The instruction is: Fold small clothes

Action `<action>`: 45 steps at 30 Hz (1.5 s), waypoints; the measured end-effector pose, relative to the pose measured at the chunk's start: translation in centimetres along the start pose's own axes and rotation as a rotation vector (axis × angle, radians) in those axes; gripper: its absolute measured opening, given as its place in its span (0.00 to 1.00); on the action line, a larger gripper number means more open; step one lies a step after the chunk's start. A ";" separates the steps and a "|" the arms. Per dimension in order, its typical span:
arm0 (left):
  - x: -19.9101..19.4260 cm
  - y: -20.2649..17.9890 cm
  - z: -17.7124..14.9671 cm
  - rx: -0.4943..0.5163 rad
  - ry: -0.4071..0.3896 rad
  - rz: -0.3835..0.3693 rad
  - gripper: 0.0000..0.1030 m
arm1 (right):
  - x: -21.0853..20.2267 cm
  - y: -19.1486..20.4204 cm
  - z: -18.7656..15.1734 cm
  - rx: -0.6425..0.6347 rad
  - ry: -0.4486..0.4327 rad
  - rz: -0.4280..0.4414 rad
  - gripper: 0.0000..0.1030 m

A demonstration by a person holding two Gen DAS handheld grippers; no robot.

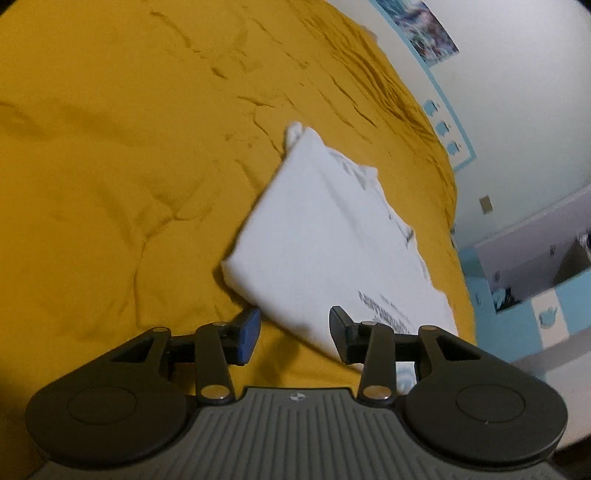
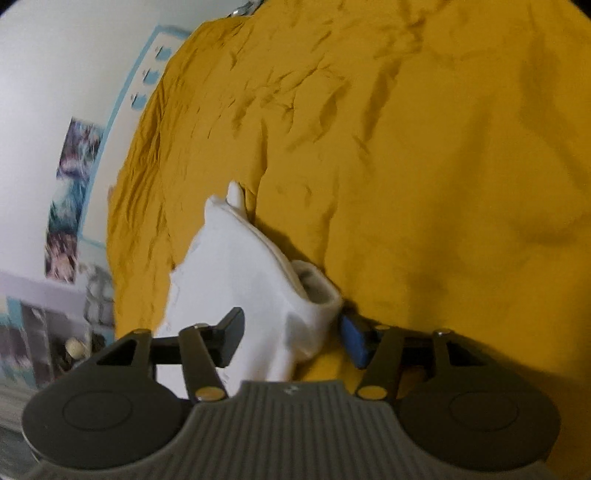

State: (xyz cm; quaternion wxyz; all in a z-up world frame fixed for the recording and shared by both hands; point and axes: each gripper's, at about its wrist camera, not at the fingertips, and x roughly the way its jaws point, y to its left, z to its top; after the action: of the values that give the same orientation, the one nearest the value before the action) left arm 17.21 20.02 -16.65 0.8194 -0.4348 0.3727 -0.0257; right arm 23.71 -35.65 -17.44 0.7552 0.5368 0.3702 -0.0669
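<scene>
A folded white garment (image 1: 325, 236) with grey print lies on the mustard-yellow bedspread (image 1: 129, 147). In the left wrist view its near corner reaches between the fingers of my left gripper (image 1: 295, 334); the jaws stand apart and the pads do not press the cloth. In the right wrist view the same white garment (image 2: 240, 280) shows a rolled, open fold at its right edge. That end lies between the fingers of my right gripper (image 2: 293, 341), whose jaws stand wide with the cloth loose between them.
The wrinkled bedspread (image 2: 424, 166) fills most of both views. A white wall with blue trim and posters (image 1: 428, 29) borders the bed's far side. Shelves with clutter (image 2: 55, 325) stand beyond the bed's edge.
</scene>
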 end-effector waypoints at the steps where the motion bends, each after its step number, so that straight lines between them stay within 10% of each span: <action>1: 0.4 0.3 0.1 -0.030 -0.007 -0.008 0.47 | 0.1 0.2 0.0 0.006 0.008 0.007 0.52; 7: 2.1 0.9 0.1 -0.152 -0.052 -0.036 0.49 | 0.7 1.0 -0.3 -0.067 0.025 0.001 0.09; 11: 2.9 1.0 0.5 -0.181 -0.048 -0.097 0.07 | 0.6 1.3 0.2 -0.101 0.045 0.052 0.05; 16: 1.1 0.2 1.0 -0.159 -0.114 -0.155 0.04 | -1.2 3.8 2.1 -0.206 0.015 0.073 0.01; 22: 3.5 1.4 0.2 -0.110 -0.038 -0.011 0.05 | 1.6 1.5 2.2 -0.225 0.100 -0.087 0.02; 25: 3.1 0.3 0.4 -0.067 -0.014 -0.013 0.16 | 0.4 0.1 1.7 -0.212 0.053 -0.018 0.13; 30: 2.6 -2.0 -0.5 -0.048 0.059 -0.024 0.66 | -2.5 0.9 -0.2 -0.219 0.081 0.040 0.50; 45: 5.9 -1.6 -0.5 -0.147 -0.040 0.014 0.68 | 1.6 1.7 -2.4 -0.062 -0.041 0.033 0.52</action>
State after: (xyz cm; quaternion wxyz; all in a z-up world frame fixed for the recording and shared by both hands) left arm 21.57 16.56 -19.15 0.7927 -0.4917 0.3600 0.0164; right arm 24.53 -32.45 -17.55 0.7799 0.5178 0.3476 -0.0539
